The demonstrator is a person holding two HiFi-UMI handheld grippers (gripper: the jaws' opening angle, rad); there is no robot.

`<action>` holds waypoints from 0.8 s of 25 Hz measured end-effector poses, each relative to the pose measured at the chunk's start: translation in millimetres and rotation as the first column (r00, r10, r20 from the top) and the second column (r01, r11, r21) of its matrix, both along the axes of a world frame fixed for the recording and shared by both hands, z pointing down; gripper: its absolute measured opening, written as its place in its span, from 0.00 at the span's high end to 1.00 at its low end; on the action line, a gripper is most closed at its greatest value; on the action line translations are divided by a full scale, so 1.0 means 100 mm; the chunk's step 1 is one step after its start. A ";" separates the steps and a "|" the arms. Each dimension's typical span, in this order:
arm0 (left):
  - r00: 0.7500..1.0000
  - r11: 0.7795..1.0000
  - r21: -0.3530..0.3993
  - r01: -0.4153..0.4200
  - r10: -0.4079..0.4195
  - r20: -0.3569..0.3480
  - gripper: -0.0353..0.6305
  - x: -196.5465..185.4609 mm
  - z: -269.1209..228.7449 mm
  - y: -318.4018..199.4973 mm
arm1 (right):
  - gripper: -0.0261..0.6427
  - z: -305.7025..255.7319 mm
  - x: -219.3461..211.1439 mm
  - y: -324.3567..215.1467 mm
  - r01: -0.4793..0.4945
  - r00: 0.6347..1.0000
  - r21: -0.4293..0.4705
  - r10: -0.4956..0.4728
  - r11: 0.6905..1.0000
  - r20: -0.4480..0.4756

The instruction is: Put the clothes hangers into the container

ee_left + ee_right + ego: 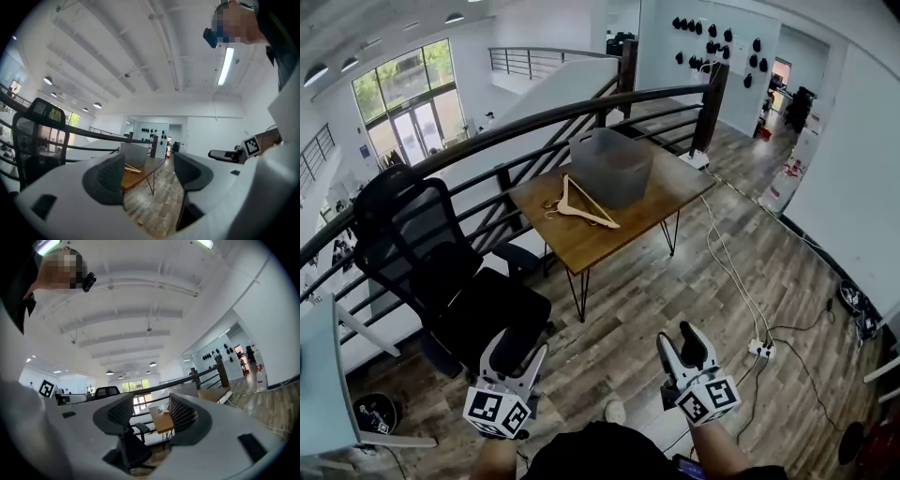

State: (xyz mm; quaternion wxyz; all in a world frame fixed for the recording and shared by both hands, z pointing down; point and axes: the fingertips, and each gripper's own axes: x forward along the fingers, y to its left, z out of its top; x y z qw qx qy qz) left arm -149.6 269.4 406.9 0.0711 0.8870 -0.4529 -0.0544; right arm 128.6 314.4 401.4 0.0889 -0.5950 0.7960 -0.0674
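Holding both tongs level in front of me, I had the left gripper (518, 350) with its jaws spread and nothing between them, and the right gripper (678, 338) just as wide and just as empty. Nearest on my left stood a black office chair (441, 272), and a white cable (731, 274) trailed over the floorboards to my right. Farther off, well apart from both tongs, was the wooden table (628, 230) against the railing (534, 114). The clothes hangers (581, 208) lay flat on it in a loose overlapping pile, hooks to the left, just beside the grey container (611, 164) at its far edge; how many there were I could not tell. By my judgement the step in hand was the approach. To do it well I should pass between chair and cable, keep the jaws apart, and take one hanger by the neck under its hook, so that the others did not drag along with it.
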 end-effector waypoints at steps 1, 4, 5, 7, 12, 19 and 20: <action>1.000 1.000 -0.002 0.006 -0.006 0.002 0.47 0.06 0.00 -0.08 | 0.64 0.00 0.07 -0.10 0.008 1.000 0.002 -0.008 1.000 0.009; 1.000 1.000 -0.025 -0.009 0.010 0.014 0.47 0.31 0.04 -0.26 | 0.65 0.09 0.29 -0.33 0.021 0.998 -0.014 -0.021 1.000 0.053; 1.000 0.999 -0.032 -0.016 0.017 0.019 0.47 0.40 0.05 -0.31 | 0.65 0.15 0.36 -0.40 0.026 0.998 -0.026 -0.024 0.999 0.059; 1.000 0.999 -0.036 -0.015 0.016 0.023 0.47 0.57 0.07 -0.41 | 0.65 0.23 0.50 -0.53 0.039 0.998 -0.048 -0.036 0.998 0.059; 1.000 0.998 -0.059 0.001 -0.001 -0.014 0.47 0.91 0.10 -0.58 | 0.65 0.26 0.77 -0.72 0.075 0.996 -0.057 -0.071 0.996 0.059; 1.000 0.995 -0.097 -0.023 0.024 0.007 0.47 1.29 0.23 -0.66 | 0.66 0.42 1.05 -0.86 0.074 0.994 -0.083 -0.066 0.994 0.090; 1.000 0.995 -0.095 -0.023 0.024 0.011 0.47 1.29 0.23 -0.68 | 0.66 0.44 1.08 -0.87 0.069 0.993 -0.085 -0.060 0.994 0.098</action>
